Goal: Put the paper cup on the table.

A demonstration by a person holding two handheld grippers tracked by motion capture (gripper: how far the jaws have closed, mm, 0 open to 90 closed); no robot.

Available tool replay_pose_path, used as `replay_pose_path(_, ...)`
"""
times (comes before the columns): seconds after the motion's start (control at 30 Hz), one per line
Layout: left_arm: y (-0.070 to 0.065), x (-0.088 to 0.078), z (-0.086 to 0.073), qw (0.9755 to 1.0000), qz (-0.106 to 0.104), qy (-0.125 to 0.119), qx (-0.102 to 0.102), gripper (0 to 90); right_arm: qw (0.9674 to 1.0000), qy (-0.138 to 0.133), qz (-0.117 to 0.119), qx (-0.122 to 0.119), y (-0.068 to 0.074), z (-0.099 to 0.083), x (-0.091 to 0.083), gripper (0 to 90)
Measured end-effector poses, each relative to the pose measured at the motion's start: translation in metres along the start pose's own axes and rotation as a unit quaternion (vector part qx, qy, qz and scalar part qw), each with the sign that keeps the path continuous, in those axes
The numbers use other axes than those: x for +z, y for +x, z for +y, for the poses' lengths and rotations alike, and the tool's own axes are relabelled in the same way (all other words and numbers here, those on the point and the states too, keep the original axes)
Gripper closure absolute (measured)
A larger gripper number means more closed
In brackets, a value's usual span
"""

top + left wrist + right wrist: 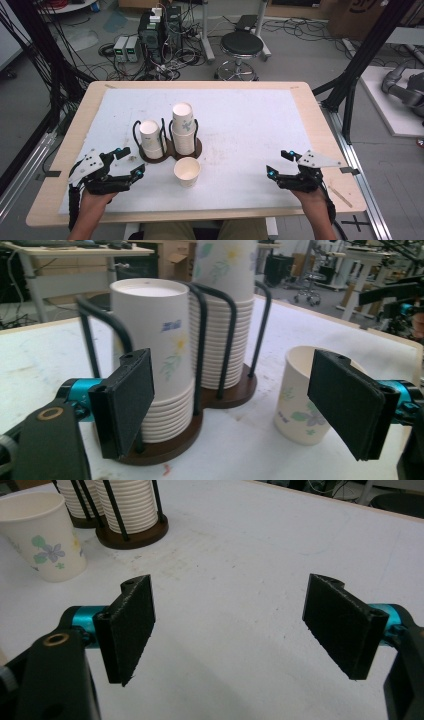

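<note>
A dark wooden cup holder (169, 152) with black wire hoops stands left of the table's middle and carries two stacks of upside-down paper cups, a short one (151, 138) and a taller one (183, 127). One flowered paper cup (187, 171) stands upright just in front of it. My left gripper (131, 162) is open beside the short stack (160, 355), nothing between its jaws; the single cup (300, 395) is behind its right pad. My right gripper (279, 164) is open over bare table at the right, with the cup (42, 535) and the holder (131, 536) far to its left.
The white mat (240, 130) covers most of the wooden table (320, 125). Beyond the far edge stand a black stool (241, 47) and computer boxes with cables (159, 32). A black frame post (362, 60) rises at the right.
</note>
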State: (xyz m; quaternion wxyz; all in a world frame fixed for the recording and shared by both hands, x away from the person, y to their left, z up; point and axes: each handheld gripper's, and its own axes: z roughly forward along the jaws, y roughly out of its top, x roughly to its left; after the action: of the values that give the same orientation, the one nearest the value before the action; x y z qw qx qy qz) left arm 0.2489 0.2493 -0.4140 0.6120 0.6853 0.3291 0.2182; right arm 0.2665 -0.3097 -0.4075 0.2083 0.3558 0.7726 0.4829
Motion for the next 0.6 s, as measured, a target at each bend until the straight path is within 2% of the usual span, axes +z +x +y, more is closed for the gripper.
replay_pose_path(0.4,0.005,-0.007,-0.001,0.9998,0.013,-0.011,-0.004,19.0,0.9998,-0.009,-0.016,0.002,0.002,-0.001,-0.007,21.7)
replay_pose_path(0.6,0.003,-0.008,-0.001,0.9999,0.01,-0.01,-0.001,19.1,0.9998,-0.007,-0.02,0.002,0.007,-0.001,-0.011,21.7)
